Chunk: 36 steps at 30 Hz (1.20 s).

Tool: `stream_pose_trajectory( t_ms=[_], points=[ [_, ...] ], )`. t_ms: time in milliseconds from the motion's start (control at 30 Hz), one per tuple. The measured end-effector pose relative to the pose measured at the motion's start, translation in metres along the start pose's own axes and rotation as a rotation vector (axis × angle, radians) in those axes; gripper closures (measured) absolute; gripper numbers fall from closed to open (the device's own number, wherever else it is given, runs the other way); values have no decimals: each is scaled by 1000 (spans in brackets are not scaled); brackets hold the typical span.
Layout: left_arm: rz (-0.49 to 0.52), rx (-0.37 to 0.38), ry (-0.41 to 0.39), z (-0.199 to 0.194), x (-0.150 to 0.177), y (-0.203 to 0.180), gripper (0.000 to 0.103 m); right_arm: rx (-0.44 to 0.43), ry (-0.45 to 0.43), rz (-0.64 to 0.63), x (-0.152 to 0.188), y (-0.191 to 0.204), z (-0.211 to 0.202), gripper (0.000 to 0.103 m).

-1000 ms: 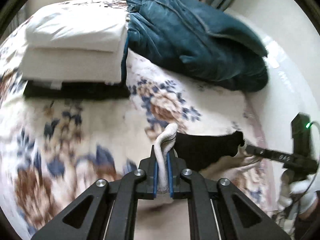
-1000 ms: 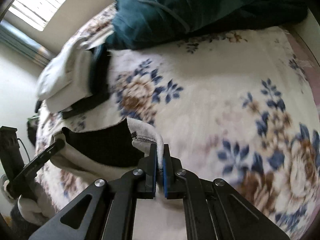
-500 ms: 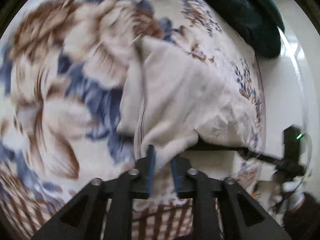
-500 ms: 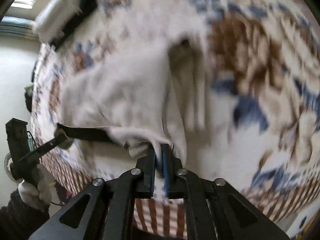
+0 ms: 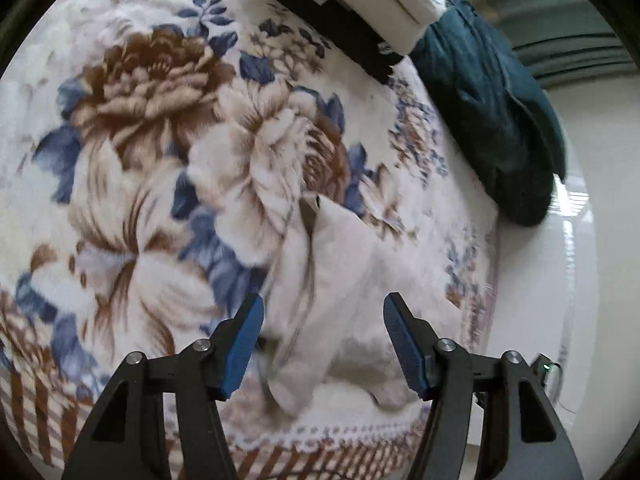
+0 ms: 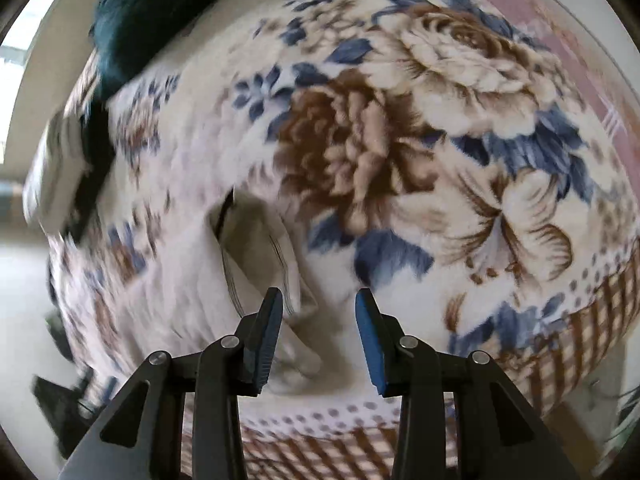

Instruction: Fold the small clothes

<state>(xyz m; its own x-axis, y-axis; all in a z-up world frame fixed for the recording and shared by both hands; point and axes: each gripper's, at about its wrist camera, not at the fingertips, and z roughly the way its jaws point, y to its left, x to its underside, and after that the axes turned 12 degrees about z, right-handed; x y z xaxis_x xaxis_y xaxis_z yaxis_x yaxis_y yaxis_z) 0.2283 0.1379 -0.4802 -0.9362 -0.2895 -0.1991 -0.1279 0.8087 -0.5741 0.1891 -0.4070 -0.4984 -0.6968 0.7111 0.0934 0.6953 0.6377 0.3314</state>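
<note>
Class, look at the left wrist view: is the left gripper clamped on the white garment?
No: the left gripper stands open, its blue pads apart, with the white garment lying loose on the floral blanket.

place: home bedroom | surface: plush cream blanket with large brown and blue flowers (image 5: 152, 80) spread over a bed | on it: heap of dark teal quilted bedding (image 5: 492, 120); stack of folded white and black textiles (image 5: 380, 4); small cream cloth garment (image 5: 352, 280) | behind: grey-green striped curtain (image 5: 560, 32); pale wall (image 5: 608, 160)
</note>
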Motion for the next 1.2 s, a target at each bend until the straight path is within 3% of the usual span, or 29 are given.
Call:
stream_pose_trajectory(
  t_ms=[133, 233, 267, 300, 400, 467, 600, 667, 733, 800, 833, 967, 1133, 1167, 1200],
  points=[
    [87, -48, 55, 43, -22, -14, 43, -153, 98, 39, -15, 18, 29, 63],
    [144, -90, 98, 72, -34, -20, 43, -200, 169, 50, -20, 41, 62, 63],
    [170, -127, 108, 82, -39, -21, 43, -206, 169, 39, -21, 50, 68, 67],
    [194, -185, 132, 93, -44, -21, 43, -192, 140, 18, -20, 58, 69, 96],
    [240, -285, 185, 115, -54, -15, 37, -96, 43, -55, -23, 85, 67, 98],
    [248, -286, 194, 120, -61, -10, 35, -52, 7, -83, -31, 93, 63, 98],
    [211, -245, 188, 106, -68, -6, 35, 25, 80, -126, -39, 97, 79, 97],
    [182, -182, 153, 89, -67, -4, 37, -10, 120, -128, -40, 94, 77, 90],
    [152, -98, 123, 74, -63, 1, 36, -38, 107, -139, -41, 90, 65, 52],
    [131, -35, 122, 74, -57, 9, 31, -94, 95, -142, -43, 82, 55, 25],
    [119, -12, 130, 79, -55, 13, 31, -114, 108, -141, -45, 75, 57, 21],
    [54, 102, 162, 110, -48, 26, 31, -193, 223, -115, -52, 56, 90, 20],
    [51, 118, 161, 127, -51, 16, 31, -257, 275, -118, -52, 53, 127, 20],
    [48, 119, 151, 126, -52, 15, 32, -284, 277, -118, -51, 55, 128, 22],
    [56, 119, 134, 125, -52, 12, 34, -304, 273, -122, -50, 58, 130, 32]
  ],
)
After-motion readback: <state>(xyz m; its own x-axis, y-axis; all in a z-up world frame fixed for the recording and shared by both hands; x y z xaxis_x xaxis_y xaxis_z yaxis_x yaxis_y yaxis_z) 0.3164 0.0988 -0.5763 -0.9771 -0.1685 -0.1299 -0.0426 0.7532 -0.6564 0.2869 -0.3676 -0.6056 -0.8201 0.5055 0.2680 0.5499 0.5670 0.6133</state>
